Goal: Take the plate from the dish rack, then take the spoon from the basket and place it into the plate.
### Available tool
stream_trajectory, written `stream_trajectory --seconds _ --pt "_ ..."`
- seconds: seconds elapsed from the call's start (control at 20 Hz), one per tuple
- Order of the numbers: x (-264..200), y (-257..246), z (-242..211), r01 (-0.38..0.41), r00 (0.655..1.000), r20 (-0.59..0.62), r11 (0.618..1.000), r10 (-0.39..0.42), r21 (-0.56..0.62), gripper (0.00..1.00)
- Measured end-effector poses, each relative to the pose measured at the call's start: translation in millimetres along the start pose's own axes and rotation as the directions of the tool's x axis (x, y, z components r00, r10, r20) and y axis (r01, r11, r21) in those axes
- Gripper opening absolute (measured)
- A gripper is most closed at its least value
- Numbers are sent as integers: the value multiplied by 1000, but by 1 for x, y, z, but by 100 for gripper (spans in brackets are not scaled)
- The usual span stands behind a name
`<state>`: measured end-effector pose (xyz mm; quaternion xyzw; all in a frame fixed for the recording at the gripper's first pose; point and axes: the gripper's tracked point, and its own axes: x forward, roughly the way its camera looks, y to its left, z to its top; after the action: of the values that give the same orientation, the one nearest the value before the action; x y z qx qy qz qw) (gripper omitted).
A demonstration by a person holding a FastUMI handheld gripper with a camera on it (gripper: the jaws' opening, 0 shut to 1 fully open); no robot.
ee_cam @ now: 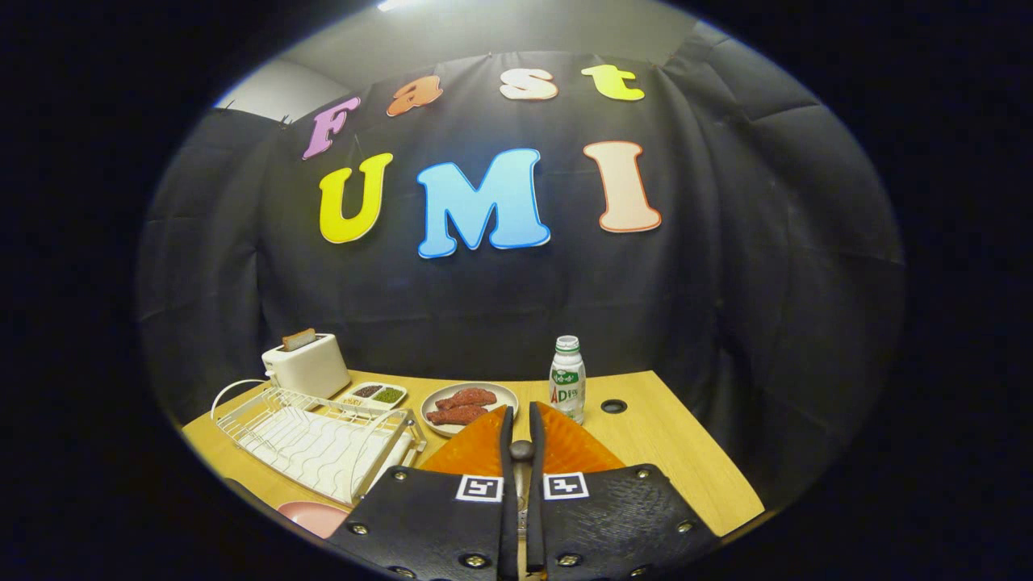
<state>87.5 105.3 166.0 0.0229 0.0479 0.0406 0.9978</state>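
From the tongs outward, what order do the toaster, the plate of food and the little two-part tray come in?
The tongs are nearly closed on a small dark thing.
1. Plate of food: just ahead of the tips, slightly left.
2. Two-part tray: further left, beyond the plate.
3. Toaster: farthest, back left by the dish rack.

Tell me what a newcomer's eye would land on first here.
First, the gripper up close, its fingers nearly shut on a thin spoon handle. Just beyond them sits a plate of reddish food, with a small bottle beside it. On the other side lies the wire dish rack, with a toaster behind it.
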Motion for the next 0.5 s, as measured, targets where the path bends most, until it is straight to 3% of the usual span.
stream_trajectory --seconds 0.5 --pt "-50 26 60 35 998 44 999 -34 -18 4"
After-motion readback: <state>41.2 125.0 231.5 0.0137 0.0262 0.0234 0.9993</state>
